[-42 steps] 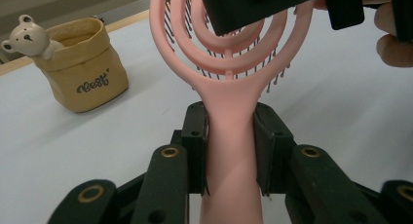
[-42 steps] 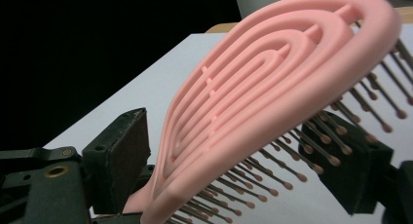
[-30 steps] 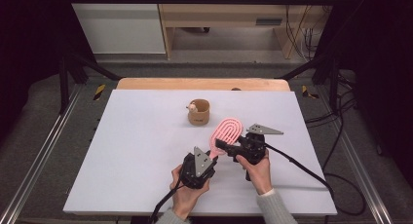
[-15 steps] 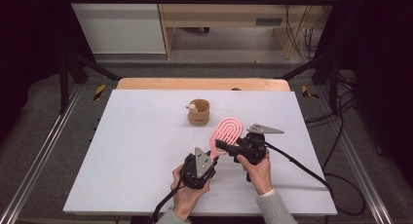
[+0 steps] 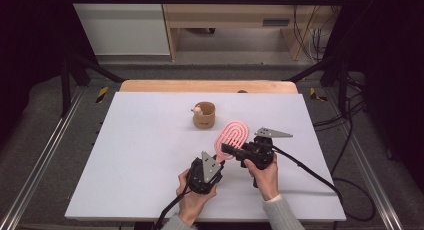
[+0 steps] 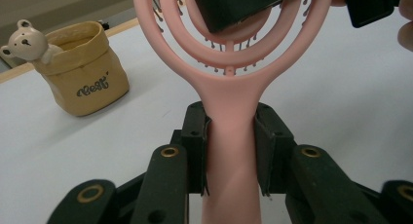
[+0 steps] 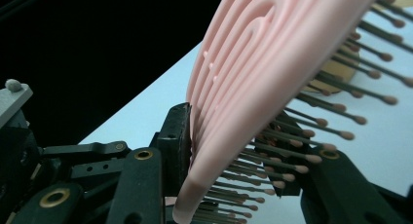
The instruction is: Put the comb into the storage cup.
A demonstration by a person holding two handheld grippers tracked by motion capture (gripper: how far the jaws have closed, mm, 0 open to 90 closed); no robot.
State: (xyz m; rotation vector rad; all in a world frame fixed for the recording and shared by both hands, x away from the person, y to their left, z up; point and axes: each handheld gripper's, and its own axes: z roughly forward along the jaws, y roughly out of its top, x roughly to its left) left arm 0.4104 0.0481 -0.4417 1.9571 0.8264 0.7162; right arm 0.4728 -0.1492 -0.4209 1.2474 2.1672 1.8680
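A pink hairbrush (image 5: 235, 135) hangs just above the white table (image 5: 150, 155), head pointing away. My left gripper (image 5: 217, 158) is shut on its handle; in the left gripper view both pads (image 6: 197, 146) press the handle (image 6: 229, 151). My right gripper (image 5: 227, 149) comes in from the right across the brush head. Its jaws have just been closing on the head (image 7: 253, 63): one pad (image 7: 179, 136) lies against the smooth back, the other sits among the bristles. A tan paper pouch (image 5: 204, 115) with a small bear figure (image 6: 27, 39) stands farther back.
Cables trail from both grippers toward the near edge and off to the right (image 5: 310, 172). A wooden strip (image 5: 205, 86) borders the table's far edge. Metal frame rails (image 5: 40, 160) run along both sides.
The right gripper's jaws have narrowed around the brush head. Both hands and the brush have stayed in place.
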